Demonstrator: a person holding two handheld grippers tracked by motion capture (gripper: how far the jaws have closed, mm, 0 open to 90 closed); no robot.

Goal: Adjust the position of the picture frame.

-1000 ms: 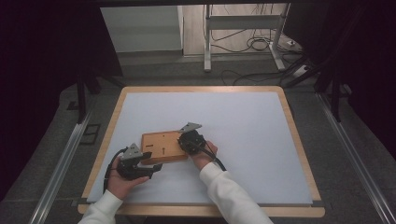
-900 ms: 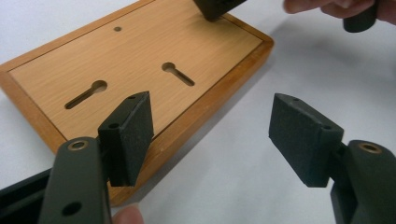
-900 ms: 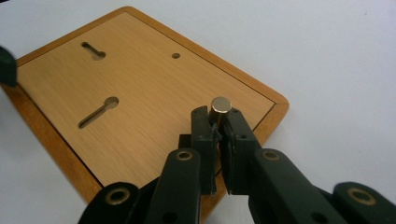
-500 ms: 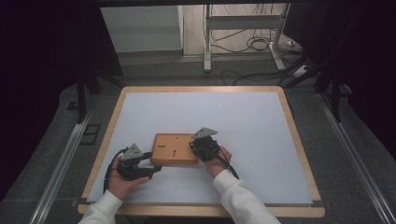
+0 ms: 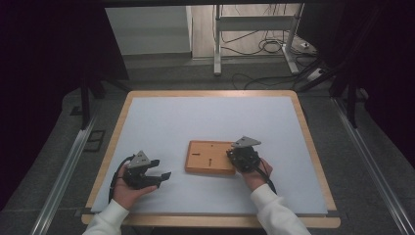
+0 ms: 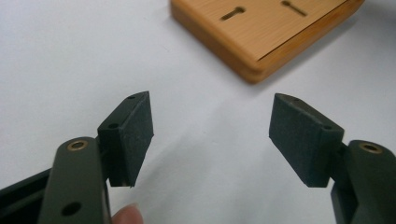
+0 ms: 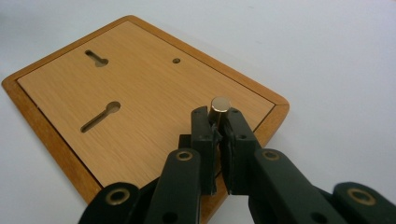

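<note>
We have a small metal pin (image 7: 220, 105) pinched in the right gripper (image 7: 217, 120), its jaws pressed nearly together on the pin's shaft, the round head standing just above the tips. We hold it over the near right corner of the wooden board (image 7: 140, 107), which lies flat on the desk (image 5: 205, 117) a little nearer the near edge than the middle. By our reading, the step in hand is carrying the pin to a place on the board; the board shows 2 keyhole slots (image 7: 100, 116) and 1 small round hole (image 7: 176, 60). The next move calls for lining the pin upright over its hole before we lower it. The left gripper (image 6: 210, 135) rests by the near left corner, jaws spread wide, holding nothing.
</note>
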